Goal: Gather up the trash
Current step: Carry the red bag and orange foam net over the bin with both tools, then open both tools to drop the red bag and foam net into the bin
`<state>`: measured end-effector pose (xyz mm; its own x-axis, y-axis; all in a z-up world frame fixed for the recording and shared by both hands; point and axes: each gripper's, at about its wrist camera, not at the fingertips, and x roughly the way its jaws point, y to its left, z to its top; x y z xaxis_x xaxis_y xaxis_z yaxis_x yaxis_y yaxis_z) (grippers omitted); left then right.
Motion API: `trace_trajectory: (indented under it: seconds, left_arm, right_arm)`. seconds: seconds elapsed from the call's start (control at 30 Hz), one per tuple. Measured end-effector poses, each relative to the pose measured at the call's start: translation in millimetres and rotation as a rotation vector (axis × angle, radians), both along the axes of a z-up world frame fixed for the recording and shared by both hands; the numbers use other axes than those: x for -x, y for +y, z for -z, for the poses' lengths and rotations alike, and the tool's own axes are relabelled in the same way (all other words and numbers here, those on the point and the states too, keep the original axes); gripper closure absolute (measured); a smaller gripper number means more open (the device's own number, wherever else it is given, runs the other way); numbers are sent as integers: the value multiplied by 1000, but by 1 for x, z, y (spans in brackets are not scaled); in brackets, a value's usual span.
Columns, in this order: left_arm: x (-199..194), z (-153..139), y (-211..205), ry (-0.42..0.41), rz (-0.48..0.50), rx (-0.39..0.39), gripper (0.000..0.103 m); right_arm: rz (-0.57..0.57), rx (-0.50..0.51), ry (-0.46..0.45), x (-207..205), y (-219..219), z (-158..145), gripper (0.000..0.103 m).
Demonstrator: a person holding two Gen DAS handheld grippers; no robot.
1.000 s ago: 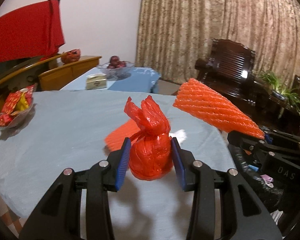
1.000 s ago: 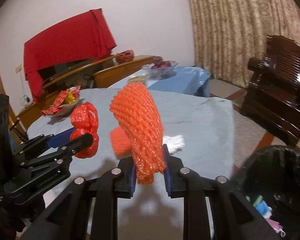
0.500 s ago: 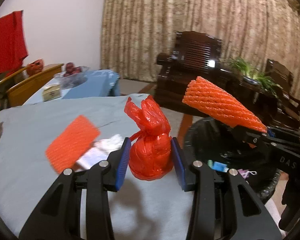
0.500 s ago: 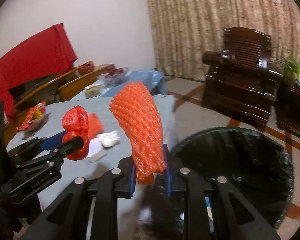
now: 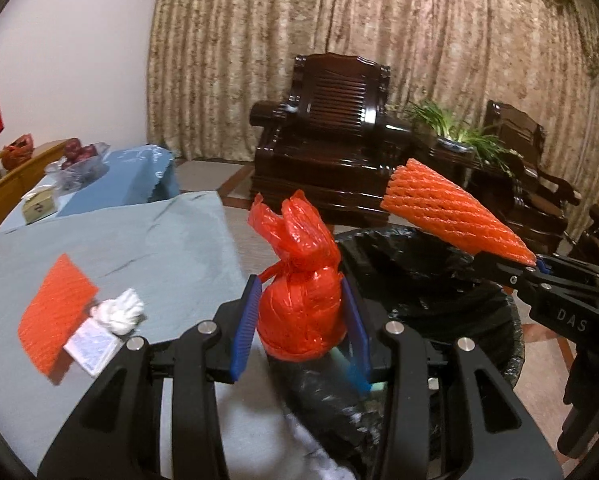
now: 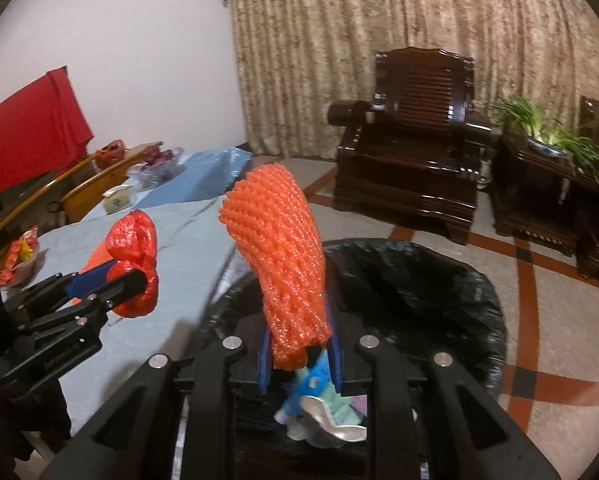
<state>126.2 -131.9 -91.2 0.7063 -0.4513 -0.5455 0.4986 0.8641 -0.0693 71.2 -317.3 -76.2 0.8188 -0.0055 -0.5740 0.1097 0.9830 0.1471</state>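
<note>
Both loads have swung off the grey-blue tabletop (image 5: 147, 248) toward the black-lined bin (image 6: 475, 292): my left tool (image 5: 301, 324) clamps the knotted red plastic bag (image 5: 299, 304) at its rim, my right tool (image 6: 299, 356) pinches the orange foam net sleeve (image 6: 283, 256) above it, ready to drop.

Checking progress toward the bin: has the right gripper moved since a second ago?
Yes. The right gripper, shut on the orange foam net, went from above the table to over the black-lined bin.

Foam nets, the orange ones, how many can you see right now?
2. One foam net is held in the right gripper above the trash bin; the other lies flat on the table. More may be hidden inside the bin.
</note>
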Motion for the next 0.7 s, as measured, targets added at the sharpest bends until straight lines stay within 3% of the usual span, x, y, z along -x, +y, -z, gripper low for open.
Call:
trace_trajectory:
  seconds: [0.37,0.5,0.57,0.63,0.7]
  left_arm:
    - [-16,16,-52,27,79,-26,64]
    - [-24,22,-66,55,110,-20,60]
    - [-29,25,-70,78,132,-9,47]
    - [-30,26,-69,87,134,3,36]
    - [-29,27,-63,85,121,11,31]
  right_arm:
    - [92,4,52,1,-36,22,80]
    - [103,11,71,-2,-42,29,72]
    - [113,15,81,-2,-45,32,53]
    - [127,21,79,1,-47,33,46]
    - [137,27,79,3,-49,34,32]
